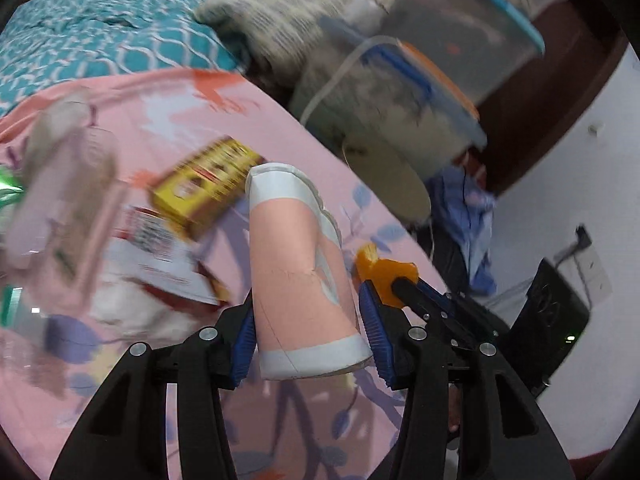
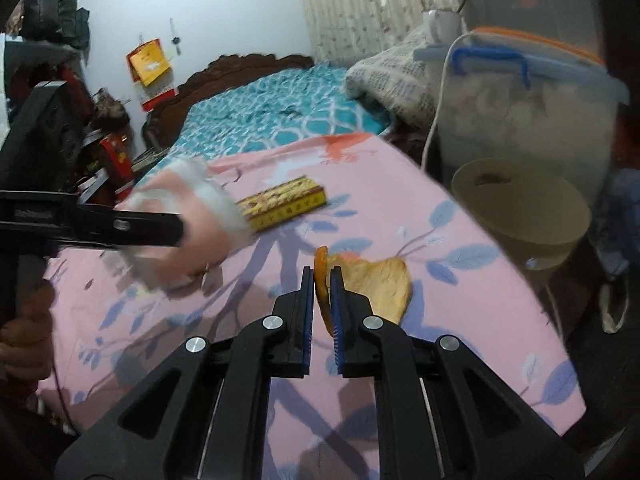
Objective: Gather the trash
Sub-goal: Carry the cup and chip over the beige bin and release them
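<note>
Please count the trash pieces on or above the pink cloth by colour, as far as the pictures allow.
Pink and white: 1, cup in the left gripper
Orange: 1, peel in the right gripper
Yellow: 1, box
Red and white: 1, wrapper
Total: 4; other blurred items are left out.
</note>
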`<state>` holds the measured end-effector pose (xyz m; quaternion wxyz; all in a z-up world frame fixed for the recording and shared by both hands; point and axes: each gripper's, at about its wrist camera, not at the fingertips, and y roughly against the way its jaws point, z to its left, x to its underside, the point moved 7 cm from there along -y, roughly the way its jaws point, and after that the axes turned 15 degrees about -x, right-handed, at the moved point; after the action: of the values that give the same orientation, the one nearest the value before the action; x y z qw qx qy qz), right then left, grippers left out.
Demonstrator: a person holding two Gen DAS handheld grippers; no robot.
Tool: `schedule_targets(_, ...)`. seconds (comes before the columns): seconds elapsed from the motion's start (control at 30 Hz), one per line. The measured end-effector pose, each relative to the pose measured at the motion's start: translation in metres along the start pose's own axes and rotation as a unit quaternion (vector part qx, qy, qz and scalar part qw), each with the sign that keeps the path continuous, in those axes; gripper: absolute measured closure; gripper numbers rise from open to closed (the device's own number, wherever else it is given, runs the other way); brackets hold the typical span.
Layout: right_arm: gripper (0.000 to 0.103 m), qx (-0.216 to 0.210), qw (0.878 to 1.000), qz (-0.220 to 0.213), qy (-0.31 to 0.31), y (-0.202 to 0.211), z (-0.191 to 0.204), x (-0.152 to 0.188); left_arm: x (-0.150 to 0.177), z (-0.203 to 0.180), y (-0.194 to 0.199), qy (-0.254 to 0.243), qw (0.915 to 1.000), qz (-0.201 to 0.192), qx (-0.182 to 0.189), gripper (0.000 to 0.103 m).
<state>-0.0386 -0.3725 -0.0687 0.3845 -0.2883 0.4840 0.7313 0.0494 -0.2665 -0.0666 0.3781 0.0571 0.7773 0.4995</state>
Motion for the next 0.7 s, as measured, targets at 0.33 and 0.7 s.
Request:
schedule_targets(0.33, 0.019, -0.079, 0.996, -0.009, -0.042, 0.015, -0.008, 0.029, 0.013, -0.015, -0.055, -0.026, 0.9968, 0.064, -0.039, 0.061)
schedule_targets(0.7, 0.06, -0.084, 0.987, 0.019, -0.137, -0.005, -0.056, 0.018, 0.011, -0.015, -0.056, -0.03, 0.9964, 0.063, -0.048, 0.064)
